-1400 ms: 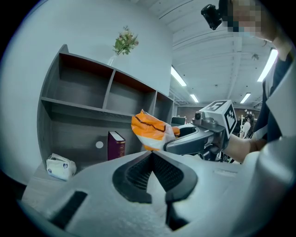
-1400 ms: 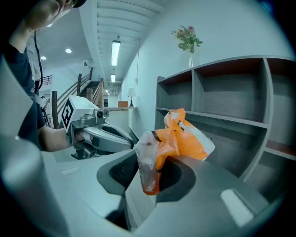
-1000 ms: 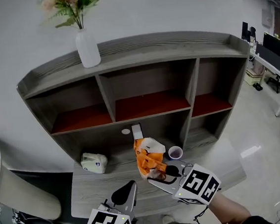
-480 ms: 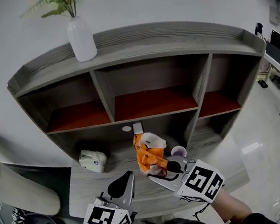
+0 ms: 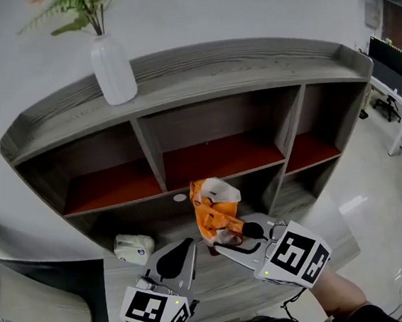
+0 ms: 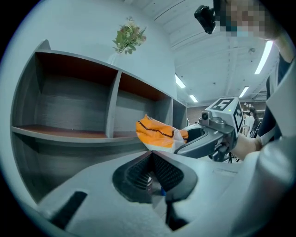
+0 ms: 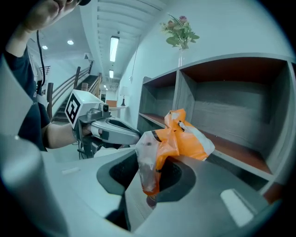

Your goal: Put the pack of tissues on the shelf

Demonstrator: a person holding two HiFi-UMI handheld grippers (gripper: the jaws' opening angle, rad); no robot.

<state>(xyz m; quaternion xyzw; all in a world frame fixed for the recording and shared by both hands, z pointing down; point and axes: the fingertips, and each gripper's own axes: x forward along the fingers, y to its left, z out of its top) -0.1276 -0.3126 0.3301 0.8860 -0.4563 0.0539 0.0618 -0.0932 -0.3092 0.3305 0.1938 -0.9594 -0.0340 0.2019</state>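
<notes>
Status, left to right. Pale small box (image 5: 134, 247) sits on the grey desk (image 5: 121, 286) at far left, under the shelf's left bay; its print is too small to read. White vase (image 5: 113, 71) with greenery stands on the top board of the grey shelf (image 5: 247, 52), left of centre. Shelf has three upper bays with red floors, and darker lower openings down at desk level.

Left gripper (image 6: 151, 153): jaws together, nothing between them, low over the desk in front of the shelf, pointing toward the lower middle opening. Its left cube (image 5: 154, 313) shows only a black-and-white square code, no text.

Pack of tissues (image 5: 216, 216) is just right of that, held in the air in front of the lower middle opening and below the middle red-floored bay. It is clear of the desk and touches no shelf board. Wrapper is orange and white plastic with a thin dark line; no brand or lettering legible in any view.

Right gripper (image 5: 222, 243): jaws clamped on the lower end of the pack, wrapper crumpled between the pads, rest of the pack sticking up toward the shelf. Right cube (image 5: 291, 254) also shows just a square code.

Far right: office floor and desks (image 5: 401, 93), well apart from the shelf.
</notes>
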